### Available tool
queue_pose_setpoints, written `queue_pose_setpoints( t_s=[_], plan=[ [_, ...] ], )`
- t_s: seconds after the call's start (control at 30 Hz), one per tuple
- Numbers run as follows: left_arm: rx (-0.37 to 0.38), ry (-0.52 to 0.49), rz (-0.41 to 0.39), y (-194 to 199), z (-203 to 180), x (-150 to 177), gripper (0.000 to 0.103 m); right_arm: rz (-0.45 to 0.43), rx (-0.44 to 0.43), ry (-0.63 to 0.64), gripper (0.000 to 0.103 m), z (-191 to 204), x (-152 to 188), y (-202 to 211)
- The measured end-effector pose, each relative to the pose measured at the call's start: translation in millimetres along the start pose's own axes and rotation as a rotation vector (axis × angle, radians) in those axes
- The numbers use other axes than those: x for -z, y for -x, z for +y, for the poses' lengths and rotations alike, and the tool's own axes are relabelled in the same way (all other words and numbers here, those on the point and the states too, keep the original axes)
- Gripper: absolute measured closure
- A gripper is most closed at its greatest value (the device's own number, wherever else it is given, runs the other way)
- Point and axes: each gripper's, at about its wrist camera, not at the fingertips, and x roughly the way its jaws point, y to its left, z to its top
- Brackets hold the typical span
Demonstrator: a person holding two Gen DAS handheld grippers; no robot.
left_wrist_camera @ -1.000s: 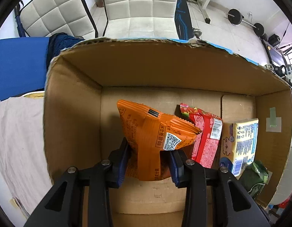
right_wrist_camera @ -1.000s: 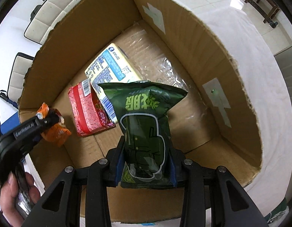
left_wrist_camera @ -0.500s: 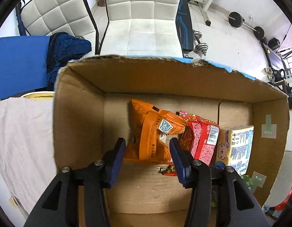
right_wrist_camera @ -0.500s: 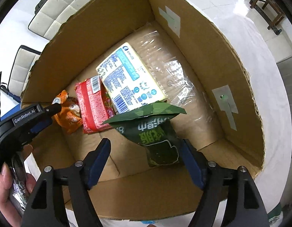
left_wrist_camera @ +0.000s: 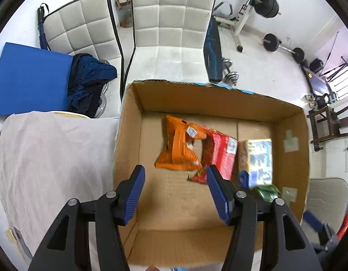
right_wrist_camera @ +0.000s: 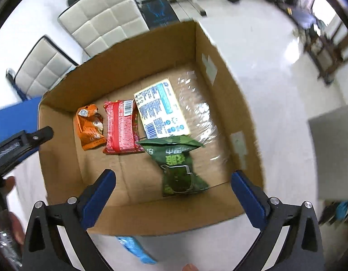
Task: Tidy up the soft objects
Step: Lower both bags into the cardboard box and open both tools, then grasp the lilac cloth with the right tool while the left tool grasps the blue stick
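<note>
A cardboard box [left_wrist_camera: 128, 135] [right_wrist_camera: 219, 52] holds an orange snack bag [left_wrist_camera: 178, 149] [right_wrist_camera: 89, 126], a red packet [left_wrist_camera: 221, 153] [right_wrist_camera: 120, 126], a yellow-and-blue pack [left_wrist_camera: 258, 160] [right_wrist_camera: 161, 108] and a green bag [left_wrist_camera: 267, 192] [right_wrist_camera: 177, 169], all lying on its floor. My left gripper [left_wrist_camera: 175, 192] is open and empty above the box's near left part. My right gripper [right_wrist_camera: 172, 199] is wide open and empty above the near edge, just short of the green bag. The left gripper also shows in the right wrist view [right_wrist_camera: 20, 144].
The box stands on a table under a pale cloth [left_wrist_camera: 49, 158]. White padded chairs [left_wrist_camera: 174, 33], a blue pad [left_wrist_camera: 29, 79] and gym weights [left_wrist_camera: 271, 43] lie beyond. A blue wrapper [right_wrist_camera: 135, 248] lies on the table in front of the box.
Both grippers let go of their bags and pulled up and back. The orange bag and the green bag dropped onto the box floor. Both jaws opened wider.
</note>
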Motion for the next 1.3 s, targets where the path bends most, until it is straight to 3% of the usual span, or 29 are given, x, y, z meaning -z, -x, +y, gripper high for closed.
queue_pose_setpoints(
  t_s=[0.1,0.17,0.23,0.33,0.6,0.83,1.07,1.3],
  plan=[
    [0.008,0.005,-0.039,21,1,18,0.034,-0.056,0.053,0.088,0.0,4,8,18],
    [0.002,0.008,-0.07,36,3,33,0.02,-0.08,0.074,0.136,0.0,4,16,30],
    [-0.007,0.009,-0.089,45,4,46,0.018,-0.103,0.089,0.167,0.0,4,24,42],
    [-0.009,0.017,-0.107,58,6,63,0.005,-0.121,0.085,0.188,0.0,5,33,54],
    [-0.014,0.031,-0.182,91,3,103,0.0,-0.221,0.086,0.224,0.0,6,57,106],
    [-0.045,0.012,-0.261,128,-13,130,0.0,-0.266,0.037,0.241,0.0,7,73,143],
    [-0.101,0.023,-0.285,136,-22,146,0.0,-0.185,-0.055,0.224,0.0,-11,84,133],
    [-0.195,0.093,-0.14,68,-4,178,0.0,0.066,-0.122,0.229,0.0,-18,102,25]
  ],
)
